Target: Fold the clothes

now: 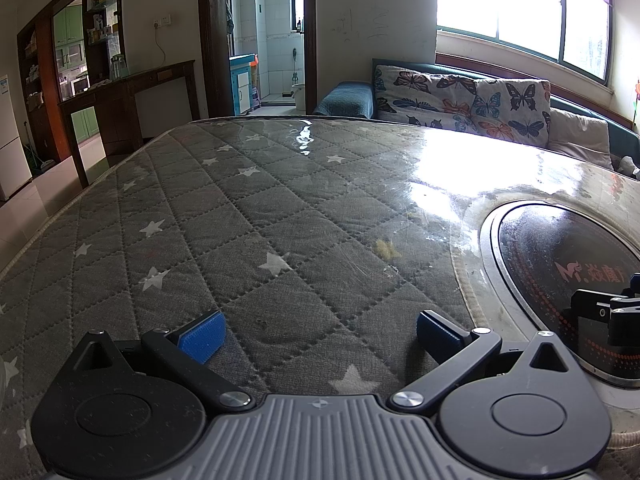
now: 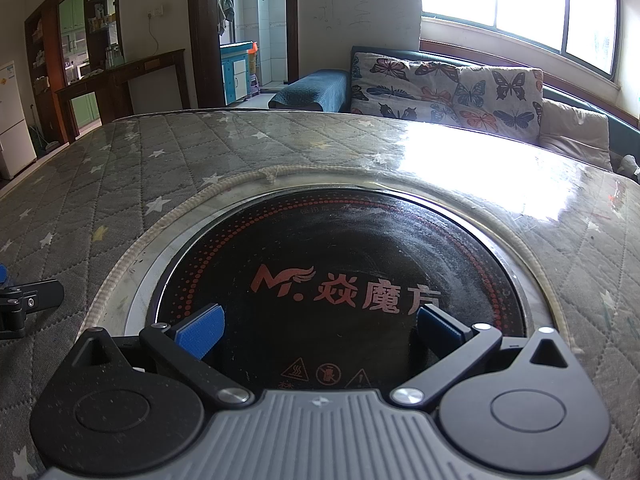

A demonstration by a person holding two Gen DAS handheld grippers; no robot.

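Daylight from a wide window (image 1: 520, 12) at about 1 o'clock glares off a clear plastic sheet laid over the surface (image 1: 240, 208), which is covered in a grey quilted cloth with white stars. Behind it stands a sofa (image 2: 448, 88) with butterfly-print cushions, and at 11 o'clock a dark wooden shelf unit (image 1: 100, 60) beside a tiled doorway.

Set into the surface is a round black induction cooktop (image 2: 360, 248) ringed with red dots. Its red lettering reads "M." with a wing mark, then Chinese characters that appear to be "焱魔方"; three small warning symbols sit at its near edge, their text too small to read.

No clothes show in either view, so neither their place nor the way they point can be told.

The left gripper (image 1: 318, 334) hovers over the quilted cloth, its blue-padded fingers (image 1: 202, 336) spread wide and holding nothing. The right gripper (image 2: 320, 330) hangs over the cooktop at 3 o'clock from the left one, fingers (image 2: 200, 332) equally wide apart and empty.
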